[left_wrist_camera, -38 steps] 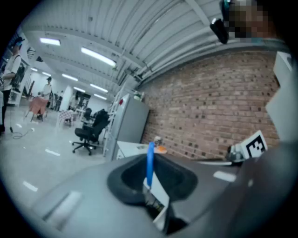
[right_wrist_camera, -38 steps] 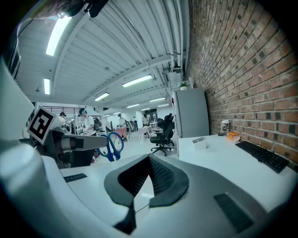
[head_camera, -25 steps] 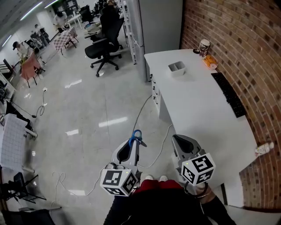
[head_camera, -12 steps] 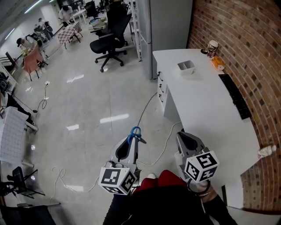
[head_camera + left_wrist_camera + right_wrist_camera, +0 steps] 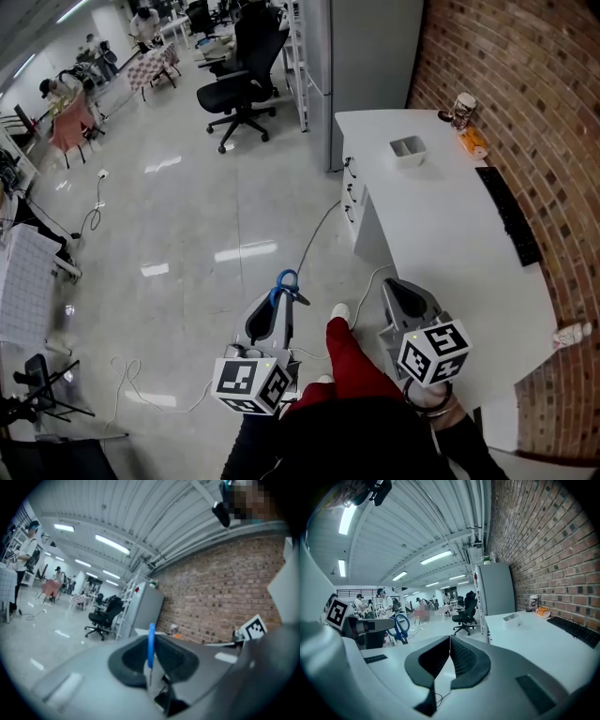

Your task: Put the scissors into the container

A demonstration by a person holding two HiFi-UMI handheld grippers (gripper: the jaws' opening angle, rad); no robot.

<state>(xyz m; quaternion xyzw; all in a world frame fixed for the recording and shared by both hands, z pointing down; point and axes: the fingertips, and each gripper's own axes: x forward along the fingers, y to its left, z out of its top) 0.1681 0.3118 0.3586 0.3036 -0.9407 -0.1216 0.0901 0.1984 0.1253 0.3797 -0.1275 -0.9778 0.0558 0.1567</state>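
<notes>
My L gripper (image 5: 279,309) clamps the scissors (image 5: 289,284), handles out, for carrying. R gripper (image 5: 403,298) is closed and empty. The container (image 5: 408,149), seemingly empty, sits at 1 o'clock on the desk (image 5: 450,253).

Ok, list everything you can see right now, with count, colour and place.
table: one, white, along the brick wall
container: one, white, table's far end
cup: one, pale, table's far corner
keyboard: one, black, table's wall side
office chair: one, black, floor beyond the table
cabinet: one, grey, past the table's far end
scissors: one pair, blue handles, in the left gripper
left gripper: one, grey, shut on the scissors
right gripper: one, grey, shut, empty, by the table's near end
leg: one, red trousers, between the grippers
</notes>
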